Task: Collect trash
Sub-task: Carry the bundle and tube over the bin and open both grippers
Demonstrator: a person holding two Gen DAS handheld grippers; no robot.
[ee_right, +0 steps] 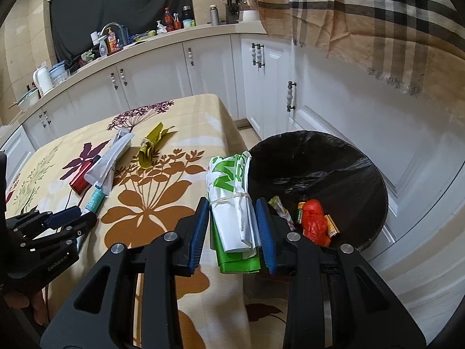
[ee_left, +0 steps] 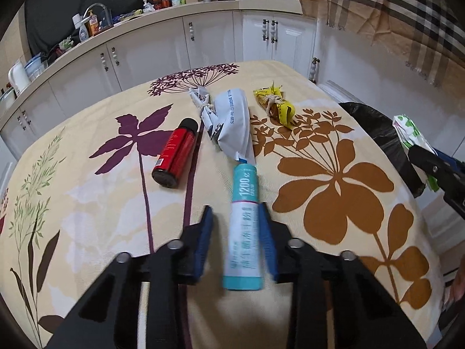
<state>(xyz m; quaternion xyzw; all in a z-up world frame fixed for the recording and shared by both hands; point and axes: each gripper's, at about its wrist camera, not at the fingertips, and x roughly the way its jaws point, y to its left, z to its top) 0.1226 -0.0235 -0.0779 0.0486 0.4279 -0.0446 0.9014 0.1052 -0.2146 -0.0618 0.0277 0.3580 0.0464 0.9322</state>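
Our right gripper (ee_right: 232,226) pinches the tied green-and-white bag bundle (ee_right: 232,200), long axis pointing to 12 o'clock, at the desk (ee_right: 162,212) edge; the black-lined bin (ee_right: 363,174) lies at 2 o'clock, nothing between. Our left gripper (ee_left: 236,226) is spread around the teal tube (ee_left: 243,232), right pad touching. Red bottle (ee_left: 174,154) at 11 o'clock, yellow wrapper (ee_left: 274,103) beyond.

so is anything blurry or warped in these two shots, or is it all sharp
Left wrist view: the teal tube between the left hand-held gripper pads is smeared near its lower end, while the red bottle is crisp; the counter edge bows from fisheye. Right wrist view: mostly sharp, the green-white bag bundle is clear, and the cabinets curve strongly toward the dark corners.
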